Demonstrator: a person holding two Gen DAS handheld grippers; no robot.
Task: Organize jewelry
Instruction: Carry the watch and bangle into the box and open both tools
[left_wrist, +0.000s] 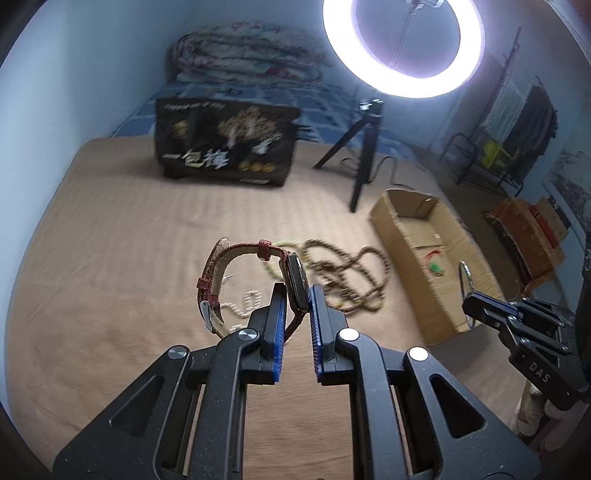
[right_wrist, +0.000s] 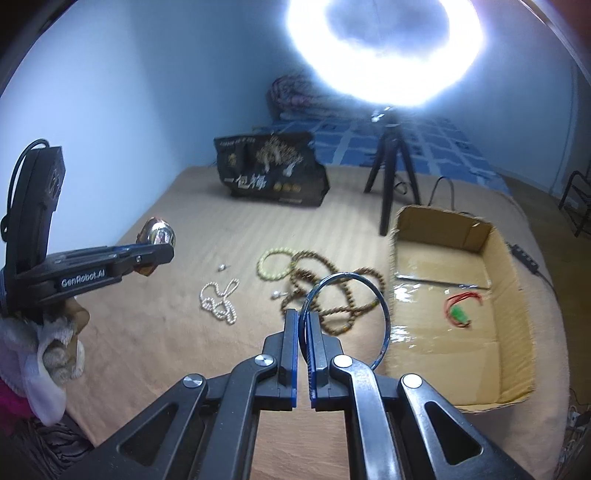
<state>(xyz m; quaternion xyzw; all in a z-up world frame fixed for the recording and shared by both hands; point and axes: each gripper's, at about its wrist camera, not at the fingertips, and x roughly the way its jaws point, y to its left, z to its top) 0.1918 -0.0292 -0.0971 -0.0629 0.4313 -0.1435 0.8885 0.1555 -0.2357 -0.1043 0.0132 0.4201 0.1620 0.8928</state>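
Observation:
My left gripper is shut on a red-strapped wristwatch, held above the tan blanket; it also shows in the right wrist view. My right gripper is shut on a thin dark bangle, held up just left of the open cardboard box; the bangle also shows in the left wrist view. On the blanket lie a brown bead necklace, a pale green bead bracelet, a white pearl strand and small earrings. A red and green piece lies in the box.
A black printed bag stands at the back. A black tripod with a ring light stands behind the box. A cable runs along the box's right side. A blue wall is on the left.

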